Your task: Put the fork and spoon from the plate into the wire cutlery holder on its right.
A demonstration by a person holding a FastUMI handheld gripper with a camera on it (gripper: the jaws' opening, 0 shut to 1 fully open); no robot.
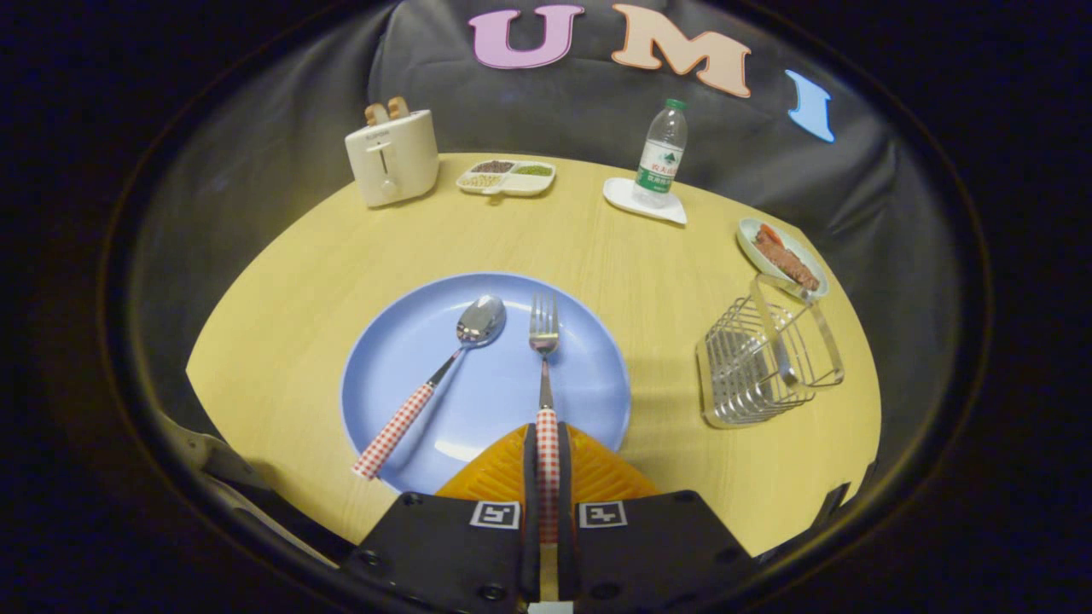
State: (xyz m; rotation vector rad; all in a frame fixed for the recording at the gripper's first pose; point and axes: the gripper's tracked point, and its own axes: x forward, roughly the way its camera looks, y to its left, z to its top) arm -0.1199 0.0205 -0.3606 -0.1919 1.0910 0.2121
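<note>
fork (544, 341) lay on the blue plate (401, 341), tines pointing away, its checked handle running back between the fingers of the gripper (547, 477), which were pressed together on that handle from both sides. spoon (444, 367) lay just beside it on the same plate, bowl up and handle angled off toward the plate's near rim, untouched. wire cutlery holder (763, 367) stood on the table (281, 281) to the plate's right, well apart from both pieces and with nothing seen in it. judged from appearance, both pieces were light, rigid metal with smooth, probably slick stems; the patterned handle sleeve looked the surer place to grip, and the hold on the fork was taken there, near the handle's mid-length, which should limit swing. the holder's open wires looked light enough to shift if knocked. beyond the plate stood a toaster (392, 158), a divided dish (507, 177), a water bottle (662, 153) on a white coaster and a small dish of food (781, 256). the bottle's green label carried writing too small to read; the toaster's marking was likewise illegible.
</note>
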